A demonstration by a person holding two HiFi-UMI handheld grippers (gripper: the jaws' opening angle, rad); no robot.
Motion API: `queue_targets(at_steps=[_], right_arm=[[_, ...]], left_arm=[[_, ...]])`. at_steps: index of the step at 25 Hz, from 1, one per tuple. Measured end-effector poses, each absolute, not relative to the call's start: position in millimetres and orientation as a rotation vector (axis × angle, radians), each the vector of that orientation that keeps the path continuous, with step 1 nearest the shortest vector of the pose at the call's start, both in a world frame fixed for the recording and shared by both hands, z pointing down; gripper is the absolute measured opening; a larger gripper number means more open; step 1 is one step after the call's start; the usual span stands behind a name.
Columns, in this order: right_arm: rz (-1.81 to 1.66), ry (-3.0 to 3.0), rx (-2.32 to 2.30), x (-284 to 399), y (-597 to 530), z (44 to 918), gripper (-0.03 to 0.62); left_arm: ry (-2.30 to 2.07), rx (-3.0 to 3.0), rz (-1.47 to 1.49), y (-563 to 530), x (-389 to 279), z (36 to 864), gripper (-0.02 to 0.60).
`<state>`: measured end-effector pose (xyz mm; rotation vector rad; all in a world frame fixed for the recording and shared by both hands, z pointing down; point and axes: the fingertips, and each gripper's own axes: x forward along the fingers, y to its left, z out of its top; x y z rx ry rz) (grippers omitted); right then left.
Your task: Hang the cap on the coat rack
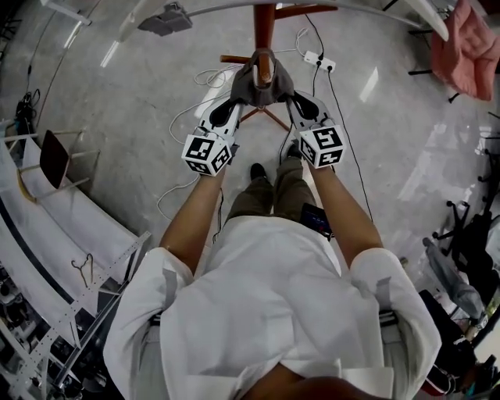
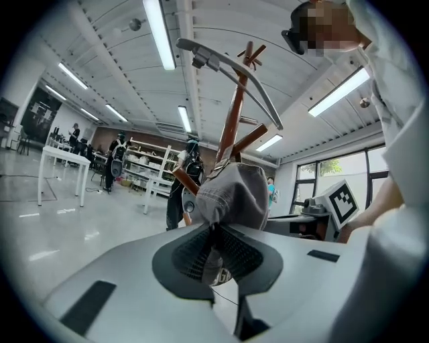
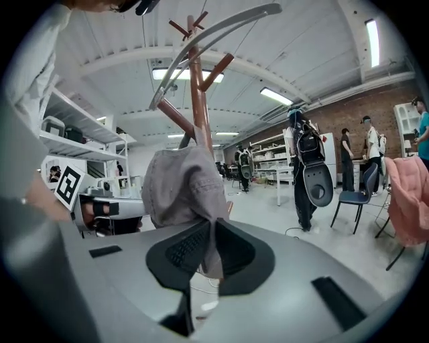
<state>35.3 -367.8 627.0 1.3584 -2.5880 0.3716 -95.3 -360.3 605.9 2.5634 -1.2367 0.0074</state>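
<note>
A grey cap (image 1: pixel 263 84) hangs between my two grippers, draped against the brown wooden coat rack (image 1: pixel 264 23). My left gripper (image 1: pixel 234 100) is shut on the cap's left edge, and the fabric (image 2: pixel 231 194) bulges up just beyond its jaws. My right gripper (image 1: pixel 294 100) is shut on the cap's right edge, with the cloth (image 3: pixel 181 187) pinched between the jaws. In the left gripper view the rack's pole and pegs (image 2: pixel 236 114) rise behind the cap. In the right gripper view the rack (image 3: pixel 196 87) stands directly behind the cap, with a peg poking out beside it.
A white power strip (image 1: pixel 320 60) and cables lie on the floor by the rack's base (image 1: pixel 262 113). A pink cloth (image 1: pixel 469 47) hangs on a chair at the far right. White tables and a hanger (image 1: pixel 82 269) line the left. A dark case (image 3: pixel 314 171) stands on the floor.
</note>
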Motion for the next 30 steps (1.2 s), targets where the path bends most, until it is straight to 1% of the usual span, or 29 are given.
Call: queue_targets(at_steps=[17,24,30], right_arm=[[0.333,-2.579,1.335,62.1,-288.9,574.4,0.031],[0.241,-2.662,1.349,87.1,-252.4,520.2,0.029],[0.121,-2.753,1.380,122.0,-206.9,461.3,0.029]], left_arm=[[-1.249,2.563,-0.054,-287.6,-116.9,561.4,0.028],[-1.278,2.610,-0.119,-265.8,-106.3,517.0,0.028],[-1.328,2.667,-0.191,-229.3,-81.4,460.1,0.028]])
